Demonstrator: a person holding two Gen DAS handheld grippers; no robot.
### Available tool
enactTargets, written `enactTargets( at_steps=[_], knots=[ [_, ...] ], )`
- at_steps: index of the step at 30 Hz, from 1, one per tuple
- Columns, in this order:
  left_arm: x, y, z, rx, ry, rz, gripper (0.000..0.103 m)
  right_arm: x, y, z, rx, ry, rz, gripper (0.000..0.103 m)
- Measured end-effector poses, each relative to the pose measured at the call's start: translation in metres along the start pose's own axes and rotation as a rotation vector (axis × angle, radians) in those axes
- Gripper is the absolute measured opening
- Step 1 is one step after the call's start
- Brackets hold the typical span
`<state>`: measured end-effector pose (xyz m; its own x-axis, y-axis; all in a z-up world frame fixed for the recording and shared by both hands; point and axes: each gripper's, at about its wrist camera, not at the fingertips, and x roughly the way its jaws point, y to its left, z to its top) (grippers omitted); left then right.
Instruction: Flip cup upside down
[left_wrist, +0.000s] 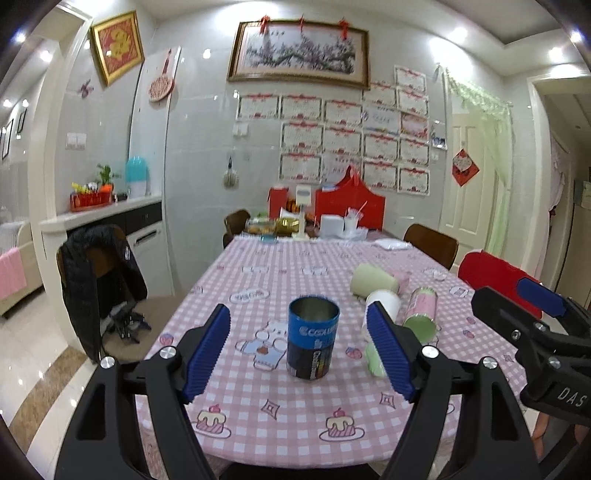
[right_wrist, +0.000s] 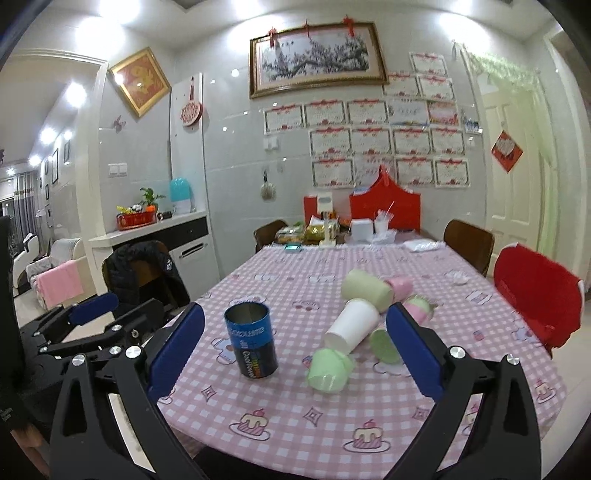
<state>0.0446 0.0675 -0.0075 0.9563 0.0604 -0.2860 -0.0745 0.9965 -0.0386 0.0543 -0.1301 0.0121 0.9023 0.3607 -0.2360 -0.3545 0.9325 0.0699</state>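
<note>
A blue and black metal cup (left_wrist: 312, 338) stands upright, mouth up, on the pink checked tablecloth (left_wrist: 258, 413). It also shows in the right wrist view (right_wrist: 252, 339). My left gripper (left_wrist: 301, 354) is open and empty, its blue pads either side of the cup but nearer the camera. My right gripper (right_wrist: 295, 354) is open and empty above the table's near edge, with the cup left of centre between its fingers. The right gripper also shows at the right edge of the left wrist view (left_wrist: 532, 310).
Several cups lie on their sides to the right: a white paper cup (right_wrist: 352, 325), a light green cup (right_wrist: 330, 371), a pale green cup (right_wrist: 365, 288) and pink ones behind. Chairs stand around the table, one with a black jacket (left_wrist: 99, 280). Clutter sits at the far end.
</note>
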Motion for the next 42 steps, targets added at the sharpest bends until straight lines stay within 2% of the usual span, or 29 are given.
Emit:
enactTargets(
  at_steps=[7,11,22,42],
  knots=[
    [-0.013,-0.012,0.001,0.036,-0.09,0.008,0.076,-0.007,-0.008,-0.004,0.002,-0.047,-0.026,0.095],
    [-0.016,-0.016,0.002,0.046,-0.114,0.01,0.076,-0.009,-0.008,-0.006,-0.011,-0.061,-0.04,0.095],
    [-0.019,-0.024,0.0,0.088,-0.132,0.027,0.076,-0.013,-0.008,-0.011,-0.022,-0.081,-0.047,0.095],
    [-0.02,-0.026,0.001,0.09,-0.137,0.022,0.076,-0.013,-0.009,-0.012,-0.023,-0.074,-0.046,0.095]
  ],
)
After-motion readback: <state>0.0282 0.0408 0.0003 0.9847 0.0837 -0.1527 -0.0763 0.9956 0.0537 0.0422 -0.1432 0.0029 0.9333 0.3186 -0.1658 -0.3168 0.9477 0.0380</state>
